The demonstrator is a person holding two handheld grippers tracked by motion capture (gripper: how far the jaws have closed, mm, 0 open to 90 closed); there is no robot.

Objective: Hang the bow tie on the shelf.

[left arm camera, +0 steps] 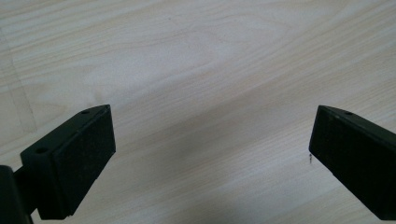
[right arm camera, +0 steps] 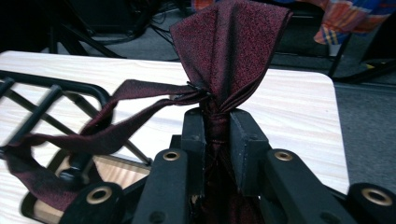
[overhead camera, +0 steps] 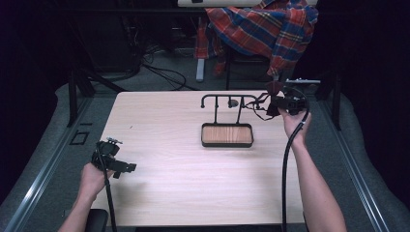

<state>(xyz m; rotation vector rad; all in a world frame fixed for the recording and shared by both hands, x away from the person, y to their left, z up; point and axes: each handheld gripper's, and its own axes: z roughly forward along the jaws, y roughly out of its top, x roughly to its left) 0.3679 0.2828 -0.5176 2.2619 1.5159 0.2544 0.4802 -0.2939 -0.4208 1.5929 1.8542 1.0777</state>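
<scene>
Forearms enter at the bottom of the high view; left to right from there. Left gripper (overhead camera: 126,167) is held low over the near-left of the surface (overhead camera: 169,193), jaws spread wide with bare wood between them in the left gripper view, nothing grasped. At mid-surface a black stand (overhead camera: 227,100) is seen, a top rail on two posts, rising from a wood-lined tray (overhead camera: 227,135). Right gripper (overhead camera: 269,102) is raised at the stand's right end, clenched on a dark red bow tie (right arm camera: 229,56): knot pinched between the jaws, one fabric wing fanned above them. The bow tie's strap (right arm camera: 93,135) is looped leftward around the stand's rail, seemingly slack, not taut. Step in hand is judged to be getting the tie onto or off the rail; which one cannot be told. To be done well: grip kept on the knot, not the wing, so the fabric isn't creased; strap guided along the rail end without snagging; pull kept gentle so the light stand isn't tipped or dragged. Left gripper could be brought in to steady the tray.
</scene>
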